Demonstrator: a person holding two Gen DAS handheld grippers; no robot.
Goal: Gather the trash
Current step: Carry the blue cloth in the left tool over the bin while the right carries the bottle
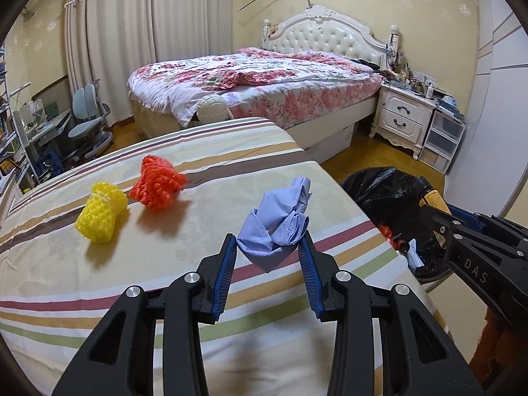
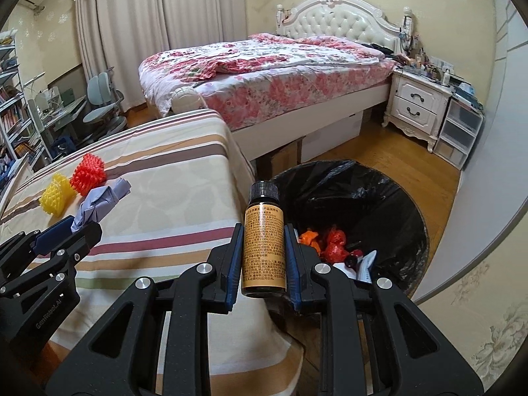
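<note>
My left gripper (image 1: pixel 270 242) is open, its jaws on either side of a crumpled blue wrapper (image 1: pixel 275 227) that lies on the striped table (image 1: pixel 165 280). I cannot tell if the pads touch it. A yellow foam net (image 1: pixel 100 213) and a red foam net (image 1: pixel 156 183) lie further left. My right gripper (image 2: pixel 262 231) is shut on a brown bottle with a black cap (image 2: pixel 263 241), held upright at the near rim of a black-bagged trash bin (image 2: pixel 356 198). The bin holds red and orange trash (image 2: pixel 331 242). The blue wrapper (image 2: pixel 99 199) and both nets also show in the right wrist view.
A bed with a floral quilt (image 1: pixel 257 82) stands behind the table. A white nightstand (image 1: pixel 404 115) and plastic drawers (image 1: pixel 444 135) are at the right wall. A desk and chair (image 1: pixel 89 122) are at far left. Wooden floor surrounds the bin.
</note>
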